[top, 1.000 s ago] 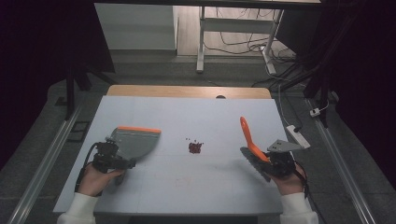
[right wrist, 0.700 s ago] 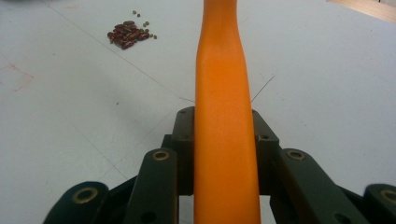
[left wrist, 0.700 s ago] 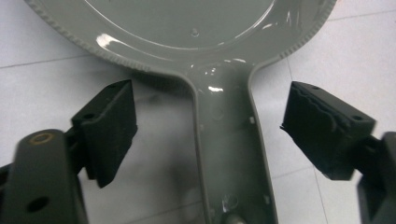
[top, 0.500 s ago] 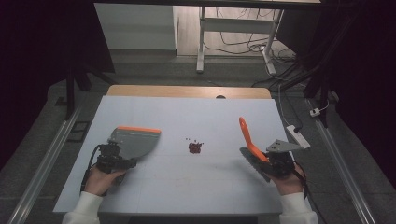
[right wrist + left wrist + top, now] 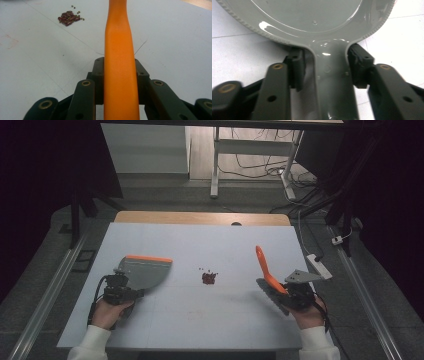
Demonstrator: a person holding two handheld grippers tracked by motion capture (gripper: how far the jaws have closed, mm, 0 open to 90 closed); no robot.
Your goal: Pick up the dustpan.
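**Your rig: black jaws, brass rivets, white cuffs**

You wear white sleeves on both forearms. Your left gripper (image 5: 120,292) is a compact black block, and a thin black cable loops off its side. Your right gripper (image 5: 295,295) is black too and carries a grey three-cornered plate on top, with a dark cable trailing by the wrist. Seen close, each gripper has matte black link arms with brass-coloured rivet rings, small round holes, and blocky black fingers (image 5: 295,68).
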